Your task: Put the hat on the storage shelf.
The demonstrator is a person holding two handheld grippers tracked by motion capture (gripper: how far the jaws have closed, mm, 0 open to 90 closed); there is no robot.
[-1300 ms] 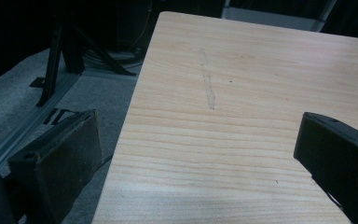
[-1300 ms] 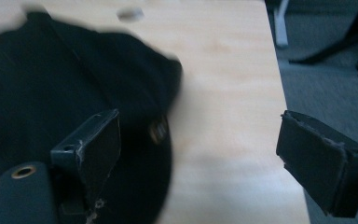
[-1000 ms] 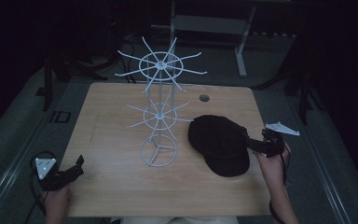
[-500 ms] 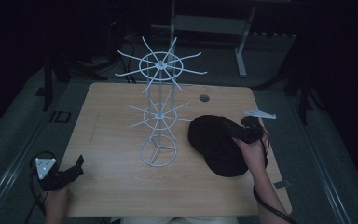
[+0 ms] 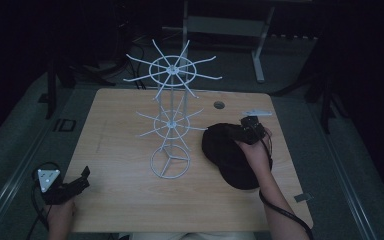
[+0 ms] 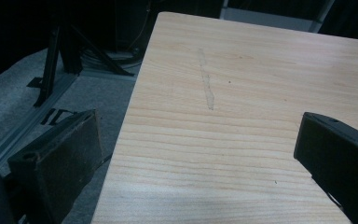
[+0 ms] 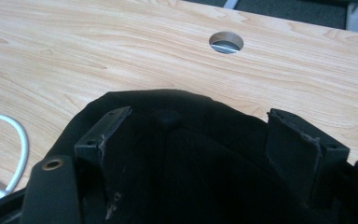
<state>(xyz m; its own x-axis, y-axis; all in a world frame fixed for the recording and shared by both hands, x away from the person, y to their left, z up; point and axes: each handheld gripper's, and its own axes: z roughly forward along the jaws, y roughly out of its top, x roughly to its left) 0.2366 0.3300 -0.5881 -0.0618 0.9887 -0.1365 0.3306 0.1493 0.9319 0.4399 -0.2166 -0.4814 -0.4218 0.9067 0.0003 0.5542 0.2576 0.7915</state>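
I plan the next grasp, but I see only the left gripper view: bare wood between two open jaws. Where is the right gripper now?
Observer: The right gripper is over the black cap, right of the white wire rack.
Operator: Are its jaws closed on the cap?
Observer: No, in the right gripper view they stand apart above the crown, around the top button.
Operator: What lies beyond the cap?
Observer: A round cable hole in the table.

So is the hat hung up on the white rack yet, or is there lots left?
Not yet. Nothing looks hung: the rack's hooks are all bare. The hat lies on the table beside the rack's base. In hand: the right tongs are over the hat, open, not gripping it. The left tongs wait open at the table's near left corner. Probably left: grab, lift, hang.
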